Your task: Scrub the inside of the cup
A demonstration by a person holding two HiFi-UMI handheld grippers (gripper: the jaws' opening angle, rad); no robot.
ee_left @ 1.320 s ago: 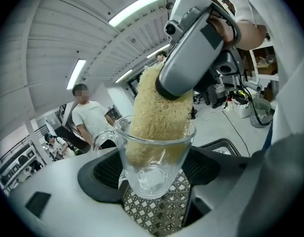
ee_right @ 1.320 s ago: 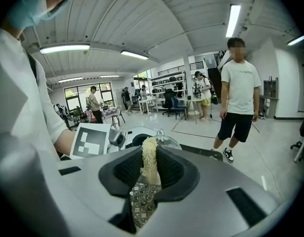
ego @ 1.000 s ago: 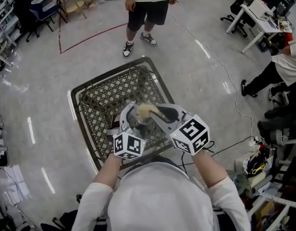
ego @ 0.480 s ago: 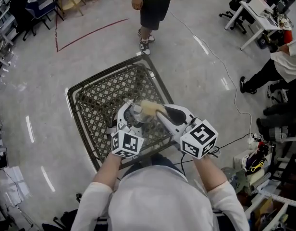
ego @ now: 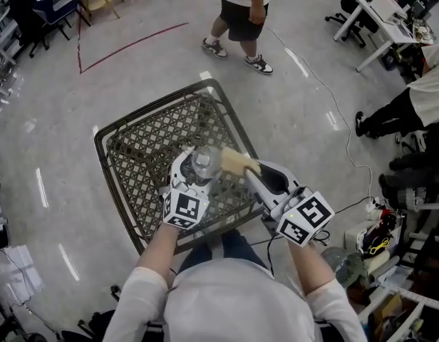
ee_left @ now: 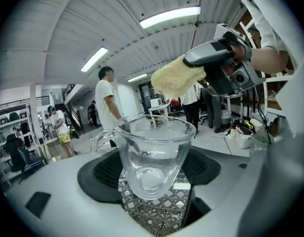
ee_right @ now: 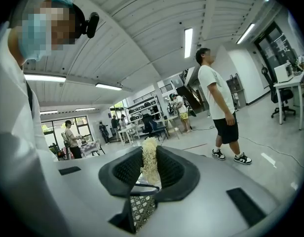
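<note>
A clear glass cup [ee_left: 152, 154] with a side handle is clamped between the jaws of my left gripper [ee_left: 153, 179], its mouth turned away from the camera. In the head view the cup [ego: 204, 164] sits above the left gripper [ego: 193, 179]. My right gripper [ego: 249, 168] is shut on a pale yellow scrub pad [ego: 236, 162], which hangs just right of the cup and outside it. The right gripper view shows the scrub pad [ee_right: 150, 163] pinched upright between the jaws of the right gripper [ee_right: 149, 174]. From the left gripper view the scrub pad [ee_left: 177, 77] hovers above and right of the cup's rim.
Under both grippers stands a dark metal lattice table [ego: 155, 148] on a grey floor. A person in black shorts [ego: 246, 21] walks beyond its far edge. Desks and chairs [ego: 380, 16] stand at the upper right, and cables and clutter [ego: 380, 241] lie at the right.
The scrub pad has come out of the cup's mouth and moved right. The right gripper drew back toward me. The person on the floor walked to the right.
</note>
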